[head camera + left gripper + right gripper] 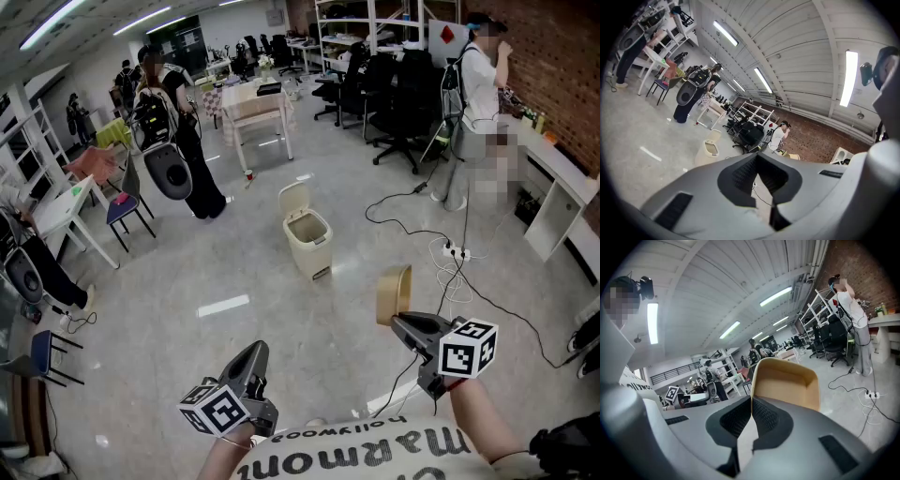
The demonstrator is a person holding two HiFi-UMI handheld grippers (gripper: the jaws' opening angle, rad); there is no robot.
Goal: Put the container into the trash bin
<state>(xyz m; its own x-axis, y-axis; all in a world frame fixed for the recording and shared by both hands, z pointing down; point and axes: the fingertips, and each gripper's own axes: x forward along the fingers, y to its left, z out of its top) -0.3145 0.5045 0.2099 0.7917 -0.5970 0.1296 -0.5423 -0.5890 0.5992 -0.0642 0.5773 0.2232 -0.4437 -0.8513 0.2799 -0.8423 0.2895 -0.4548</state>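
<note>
Grey floor (234,281), trash bin (307,242) ahead, right hand-held gripper (397,322) extended, pinching container (394,292)

Bare grey polished floor (281,309) lay open between my right gripper (399,319), clamped on the tan shallow container (394,293), and the cream plastic trash bin (307,242). Its lid stood tipped back, so the mouth was clear from above. A black cable with a white power strip (455,251) trailed just right of that path. Black office chairs (398,103) stood well beyond the bin, and a person in black (178,141) stood off to its left.
</note>
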